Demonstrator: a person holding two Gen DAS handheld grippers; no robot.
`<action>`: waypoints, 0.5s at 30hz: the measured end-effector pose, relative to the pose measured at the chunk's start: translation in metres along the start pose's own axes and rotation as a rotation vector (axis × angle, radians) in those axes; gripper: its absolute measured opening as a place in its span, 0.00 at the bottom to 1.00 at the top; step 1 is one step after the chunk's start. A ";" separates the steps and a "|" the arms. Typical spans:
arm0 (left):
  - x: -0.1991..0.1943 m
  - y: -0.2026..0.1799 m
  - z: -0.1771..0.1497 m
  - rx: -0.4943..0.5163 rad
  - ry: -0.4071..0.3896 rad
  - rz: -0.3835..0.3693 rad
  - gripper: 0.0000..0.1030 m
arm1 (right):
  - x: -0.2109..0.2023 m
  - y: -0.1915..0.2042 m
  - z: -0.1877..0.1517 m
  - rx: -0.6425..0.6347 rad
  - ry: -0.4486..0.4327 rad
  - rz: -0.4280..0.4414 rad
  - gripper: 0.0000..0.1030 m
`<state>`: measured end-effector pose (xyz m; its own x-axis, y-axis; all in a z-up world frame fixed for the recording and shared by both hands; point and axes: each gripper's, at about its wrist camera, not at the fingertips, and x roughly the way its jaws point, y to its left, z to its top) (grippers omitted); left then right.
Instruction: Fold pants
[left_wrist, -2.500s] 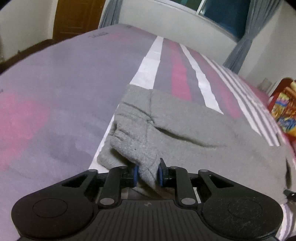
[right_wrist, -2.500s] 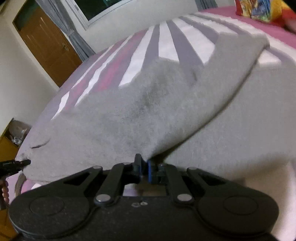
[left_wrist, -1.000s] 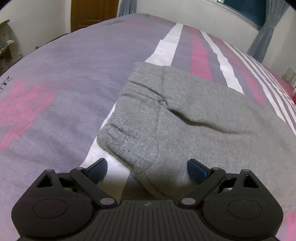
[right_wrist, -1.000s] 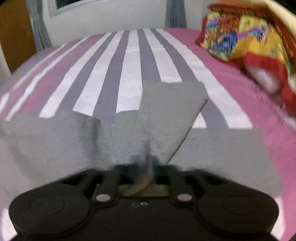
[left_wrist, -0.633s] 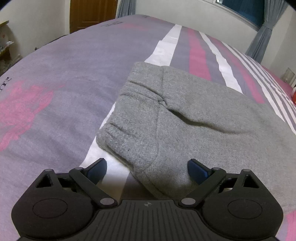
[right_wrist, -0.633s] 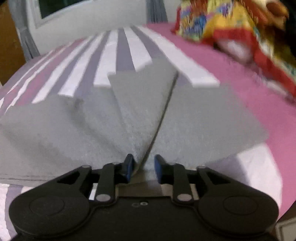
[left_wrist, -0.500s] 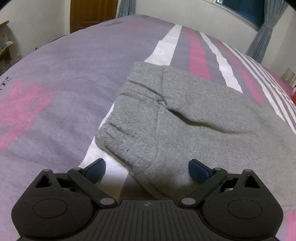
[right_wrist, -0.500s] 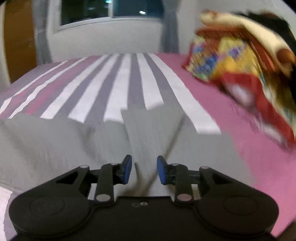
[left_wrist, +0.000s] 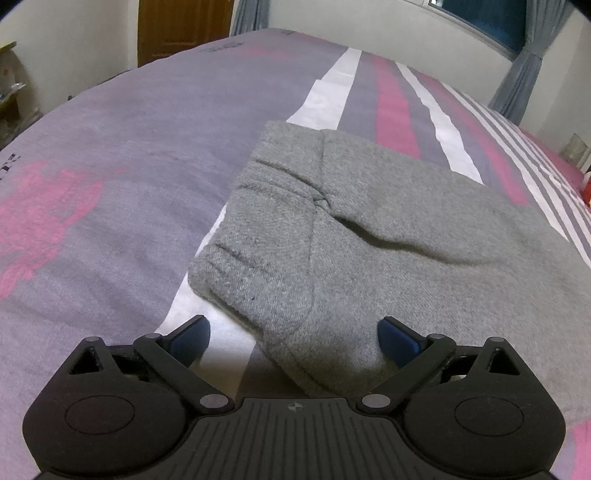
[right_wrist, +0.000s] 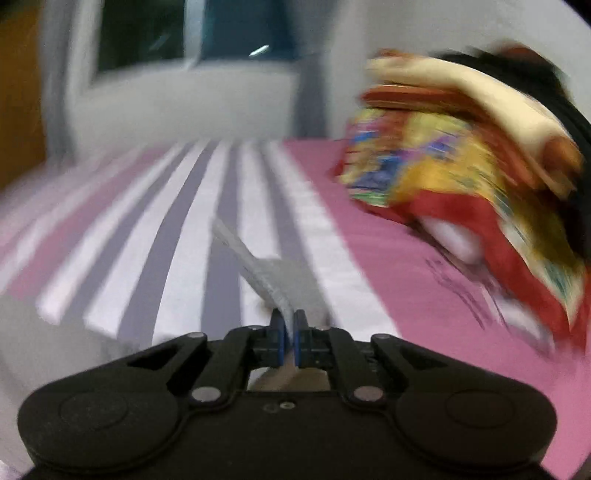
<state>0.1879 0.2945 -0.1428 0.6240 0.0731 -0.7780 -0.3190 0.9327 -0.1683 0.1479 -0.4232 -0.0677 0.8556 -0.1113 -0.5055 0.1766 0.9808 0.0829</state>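
My right gripper (right_wrist: 290, 341) is clamped on a thin gray edge of the sweatpants (left_wrist: 369, 236); my left gripper (left_wrist: 293, 341) gapes, empty, over the waistband corner (left_wrist: 258, 280). Beyond, the pants run rightward across the striped bedsheet (left_wrist: 147, 147).

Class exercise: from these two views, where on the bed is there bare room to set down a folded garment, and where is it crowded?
Free: the purple bedspread left of the grey pants, and the striped stretch between pants and window wall. Crowded: the pink side, under the colourful bedding pile. The left gripper is open; the right gripper pinches pant fabric.
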 end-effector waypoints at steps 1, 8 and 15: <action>0.000 0.000 0.000 0.001 0.002 0.000 0.94 | -0.010 -0.021 -0.008 0.076 -0.007 0.007 0.04; 0.001 -0.002 0.004 0.005 0.028 0.005 0.95 | 0.021 -0.094 -0.082 0.381 0.161 0.038 0.04; 0.001 -0.003 0.003 0.003 0.018 0.006 0.95 | 0.028 -0.117 -0.093 0.552 0.133 0.065 0.17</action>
<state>0.1915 0.2930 -0.1419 0.6088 0.0722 -0.7900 -0.3209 0.9331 -0.1620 0.1058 -0.5265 -0.1712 0.8110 0.0028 -0.5851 0.3840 0.7520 0.5358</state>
